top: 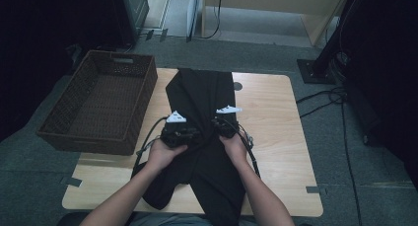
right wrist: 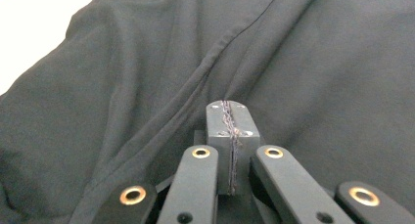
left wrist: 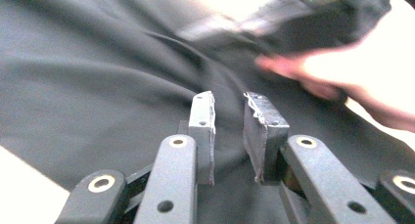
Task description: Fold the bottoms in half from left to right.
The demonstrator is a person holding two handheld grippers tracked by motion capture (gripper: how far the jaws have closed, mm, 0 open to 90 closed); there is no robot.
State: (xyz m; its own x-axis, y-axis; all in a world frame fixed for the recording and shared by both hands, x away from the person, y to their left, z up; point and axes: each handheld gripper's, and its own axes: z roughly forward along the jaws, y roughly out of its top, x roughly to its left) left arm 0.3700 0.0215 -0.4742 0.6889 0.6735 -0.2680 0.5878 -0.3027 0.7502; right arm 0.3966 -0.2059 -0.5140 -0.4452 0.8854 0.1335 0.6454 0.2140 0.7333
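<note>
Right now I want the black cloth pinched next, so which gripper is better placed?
Probably left: the left gripper has parted jaws just over the black cloth; the right gripper is shut, apparently empty.

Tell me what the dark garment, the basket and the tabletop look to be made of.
Dark garment: thin woven or knit fabric, matte, with soft folds and a stitched seam. Basket: brown wicker or rattan, judging by its woven walls. Tabletop: light wood or wood-look laminate, smooth, faint grain.

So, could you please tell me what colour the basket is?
Dark brown wicker basket; clearest in the high view.
</note>
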